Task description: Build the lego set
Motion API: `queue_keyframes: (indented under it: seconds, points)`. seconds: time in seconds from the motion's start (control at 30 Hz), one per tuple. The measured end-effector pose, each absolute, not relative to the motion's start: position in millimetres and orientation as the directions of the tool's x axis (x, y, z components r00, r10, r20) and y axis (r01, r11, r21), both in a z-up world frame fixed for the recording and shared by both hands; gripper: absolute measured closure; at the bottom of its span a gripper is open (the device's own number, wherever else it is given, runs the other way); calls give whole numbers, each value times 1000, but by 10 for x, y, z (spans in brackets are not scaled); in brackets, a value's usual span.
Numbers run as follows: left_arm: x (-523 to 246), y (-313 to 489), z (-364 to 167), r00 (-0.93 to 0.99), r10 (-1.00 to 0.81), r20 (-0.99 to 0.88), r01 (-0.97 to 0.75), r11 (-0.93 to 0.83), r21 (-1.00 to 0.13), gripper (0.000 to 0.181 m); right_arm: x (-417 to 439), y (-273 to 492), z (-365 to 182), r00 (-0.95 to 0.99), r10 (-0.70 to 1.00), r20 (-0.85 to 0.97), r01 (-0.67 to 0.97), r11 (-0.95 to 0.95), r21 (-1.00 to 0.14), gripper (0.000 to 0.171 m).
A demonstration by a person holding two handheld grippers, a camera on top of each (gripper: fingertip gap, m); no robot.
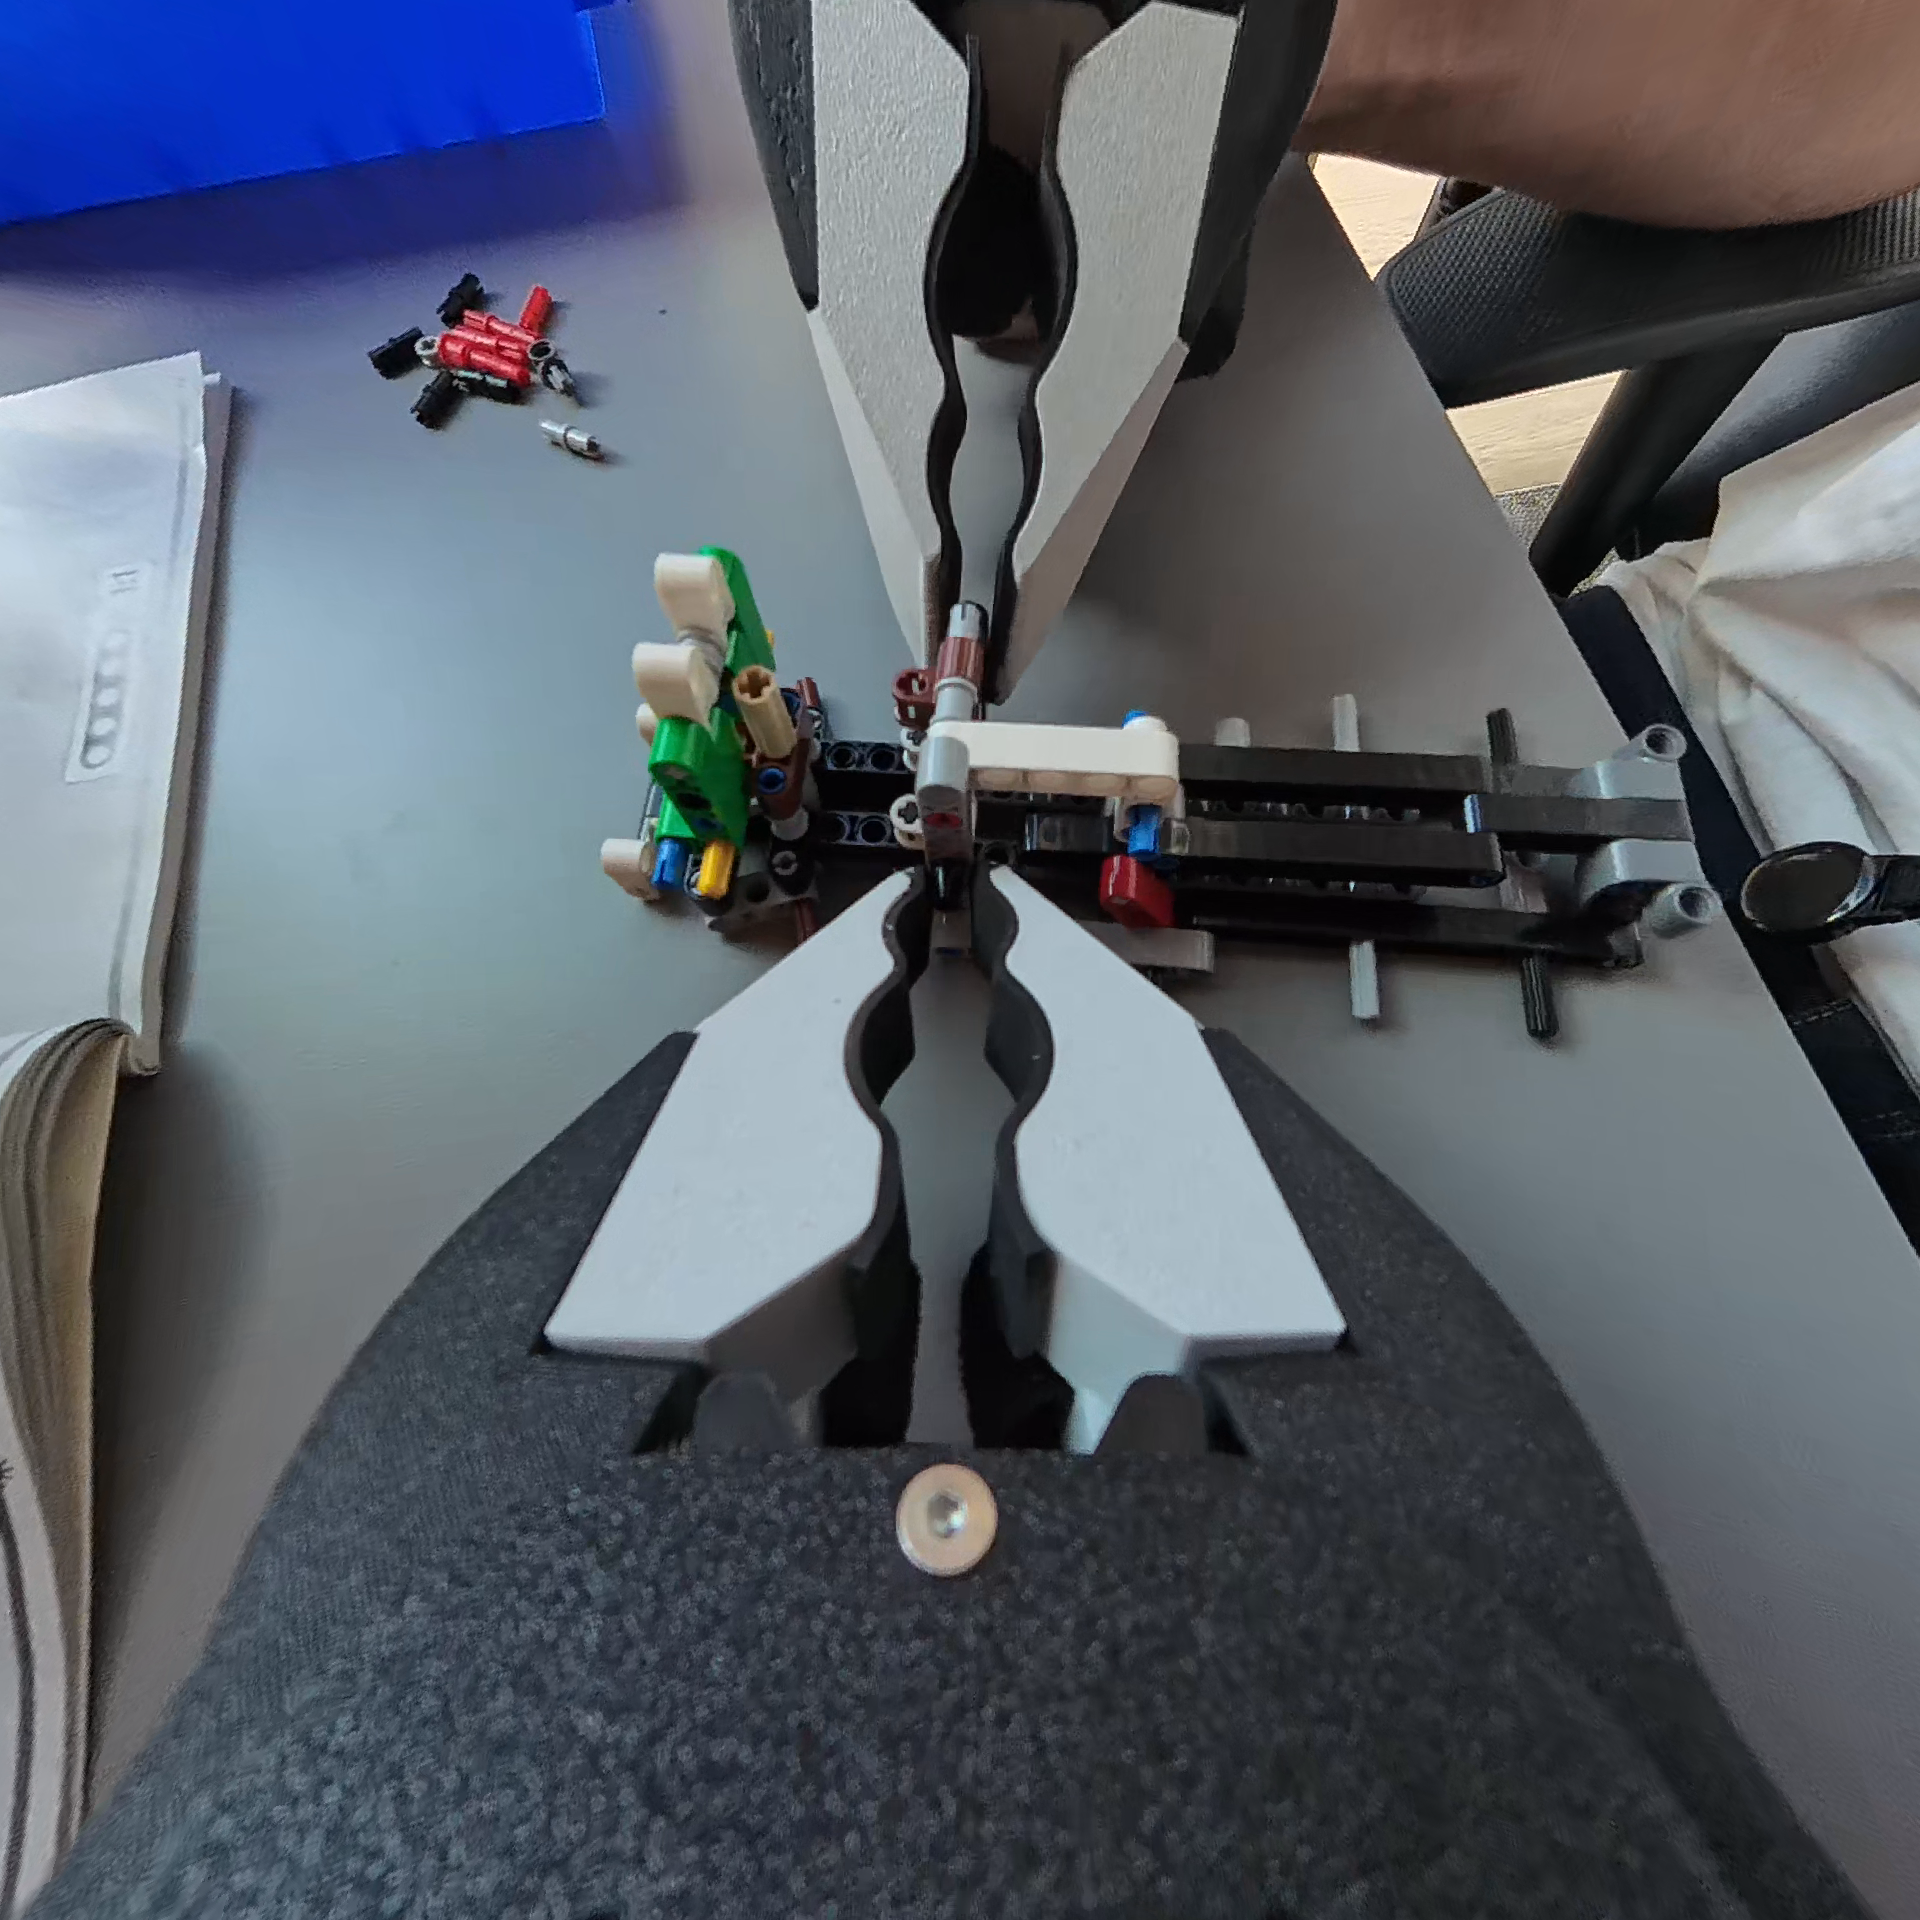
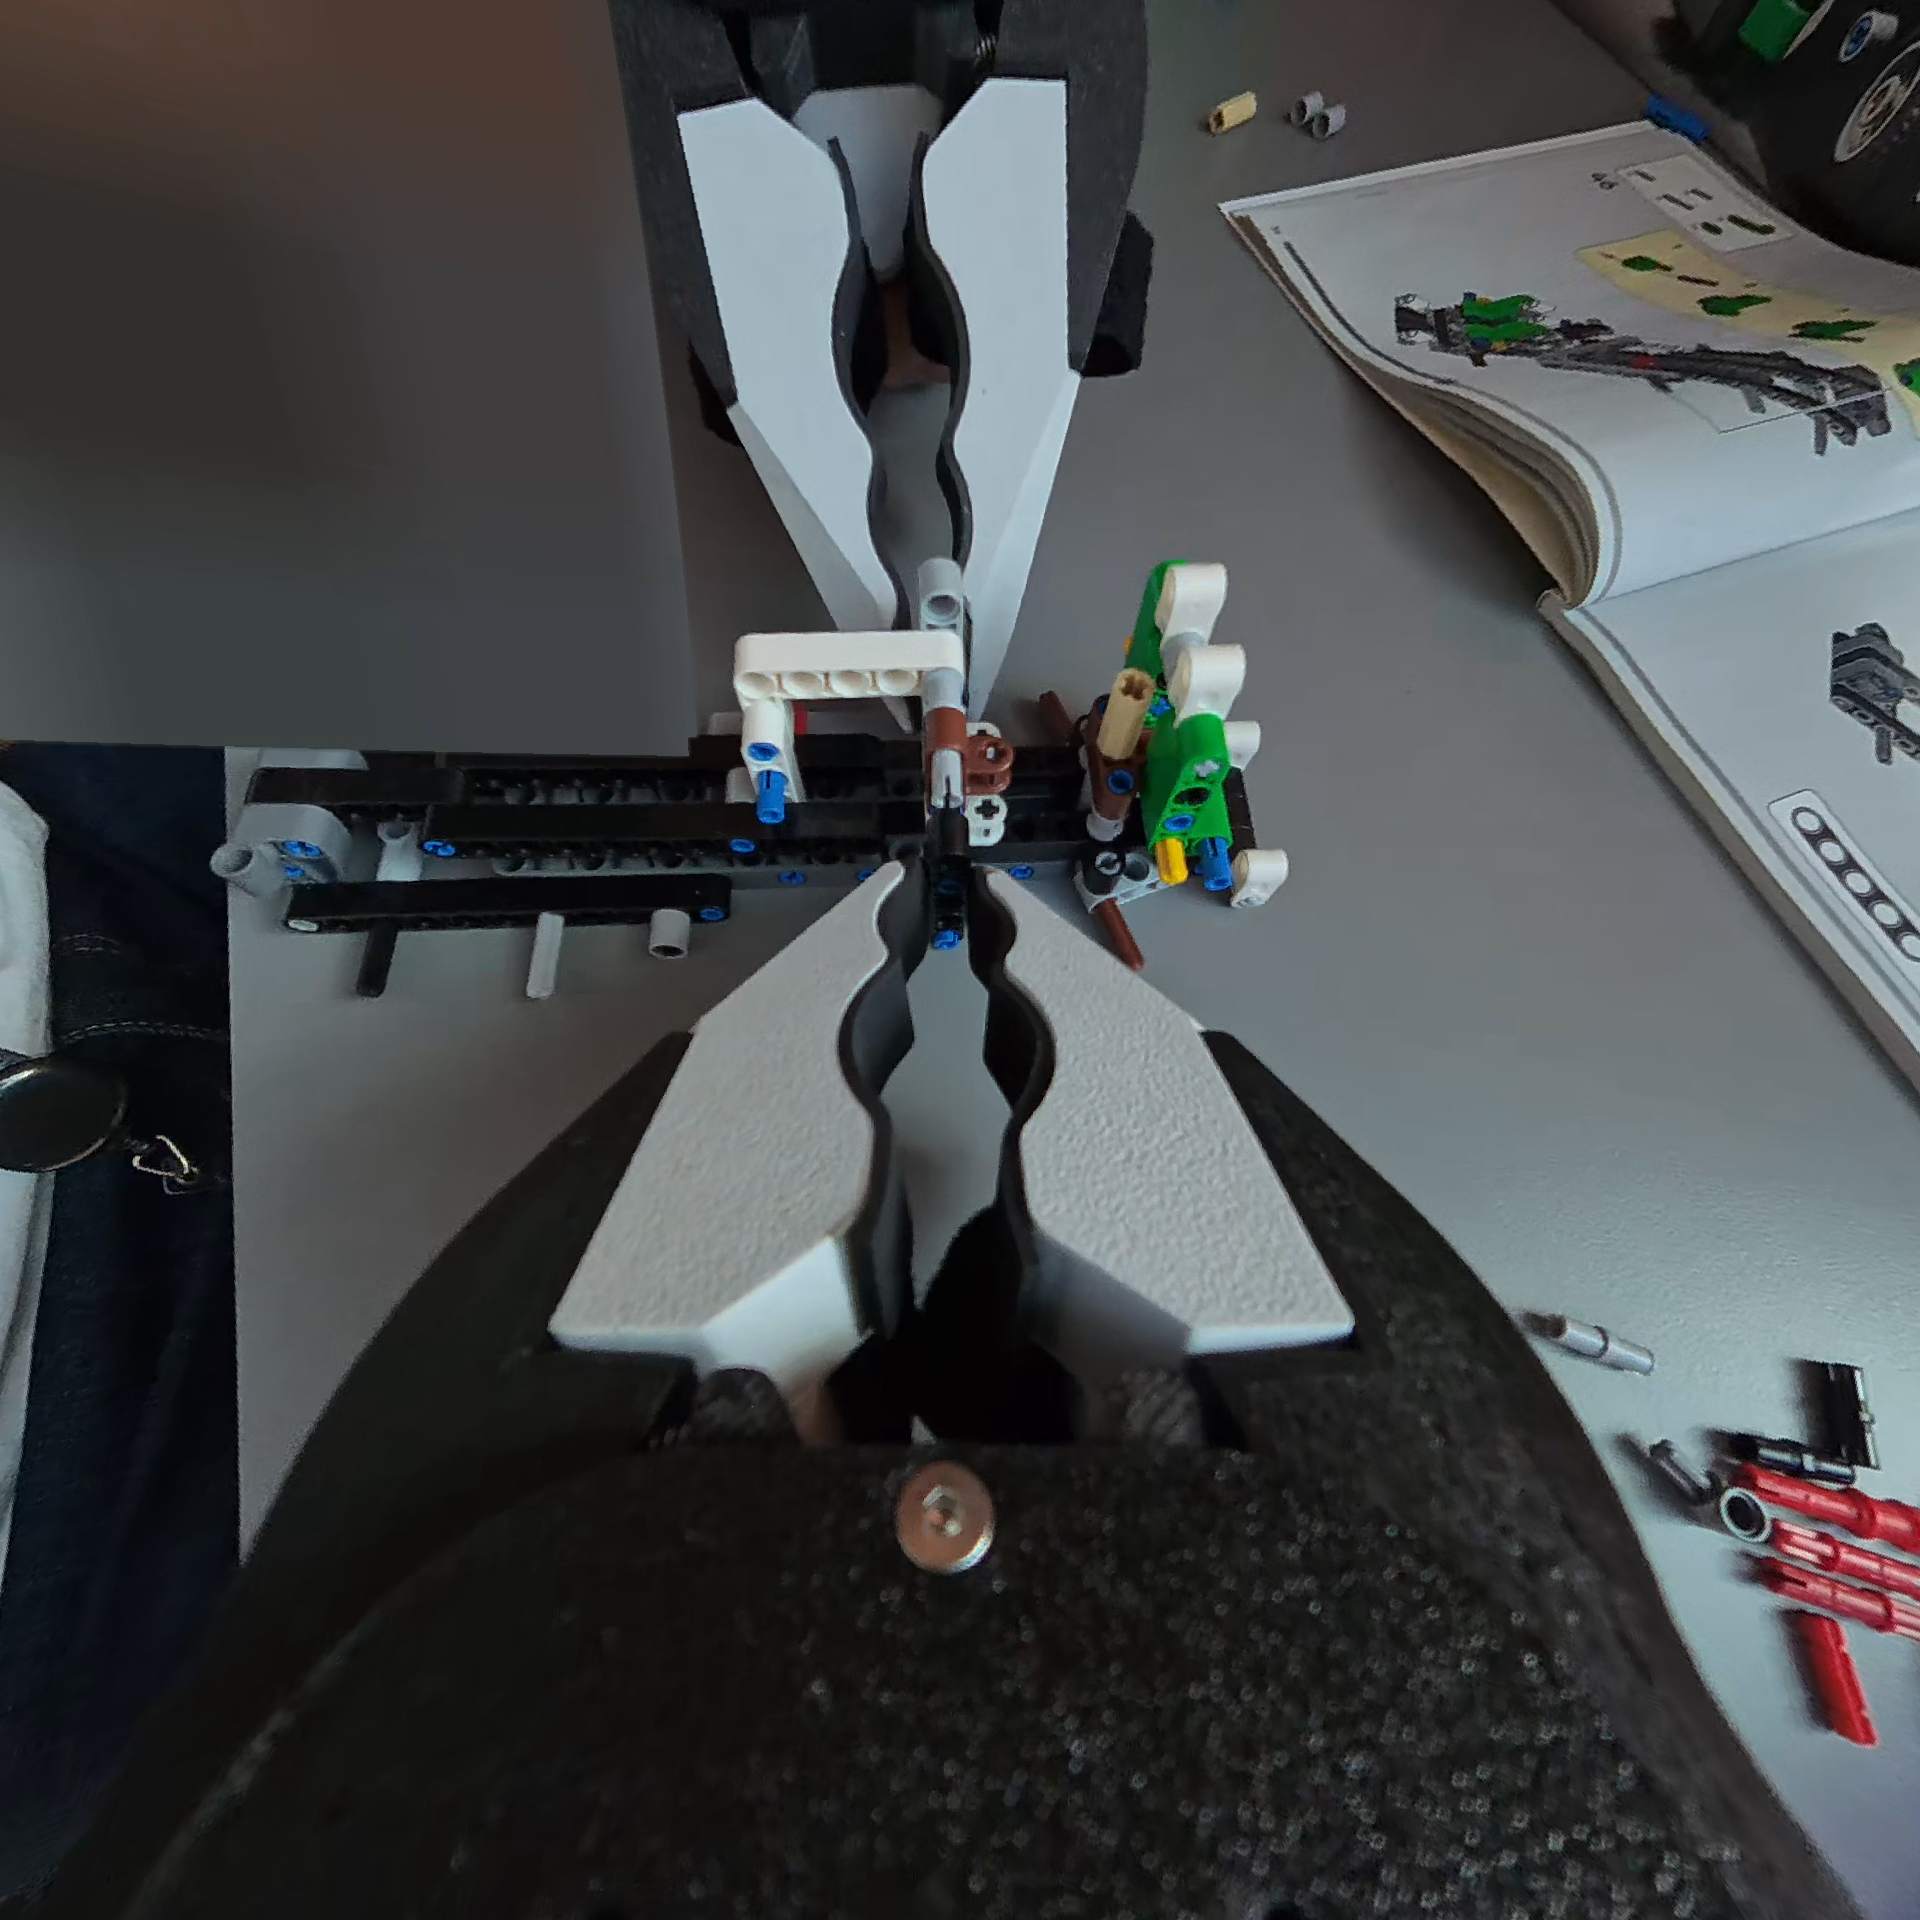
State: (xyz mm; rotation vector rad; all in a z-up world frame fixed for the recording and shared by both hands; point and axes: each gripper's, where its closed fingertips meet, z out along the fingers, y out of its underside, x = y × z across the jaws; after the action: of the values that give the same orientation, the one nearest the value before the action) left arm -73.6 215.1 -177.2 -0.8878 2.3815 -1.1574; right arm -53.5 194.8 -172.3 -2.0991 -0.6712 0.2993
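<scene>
Left claw (image 1: 948, 904) pinched on black stub at near edge of lego build (image 1: 1340, 831). Right claw (image 2: 943, 883) pressed tight on black pin stack, same build, from opposite side. Claws tip to tip across it. Build flat on grey desk (image 1: 416, 623): black beams, white L-beam (image 1: 1049, 756) just right of left claw tips, green block (image 1: 707, 748) left. Red pins (image 1: 488, 348) loose, far-left. Open manual (image 2: 1662, 416) far-right of right claw.

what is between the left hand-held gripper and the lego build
Nothing visible. The left hand-held gripper is already closed on a black part at the middle of the lego build, and the right hand-held gripper meets it from the opposite side.
</scene>
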Motion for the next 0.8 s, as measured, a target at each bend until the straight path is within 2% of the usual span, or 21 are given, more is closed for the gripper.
queue_keyframes:
  seconds: [0.57, 0.8]
  points:
    - [-707, 2090, -1783, -753, -657, -43, -375, 482, -792, 176, -487, 1951, -1719, 829, 559, -22, 306, -486, -819, 164]
    - [-705, 2091, -1781, -744, -665, -71, -364, 492, -791, 176, -433, 1918, -1725, 858, 513, 23, 312, -486, -816, 160]
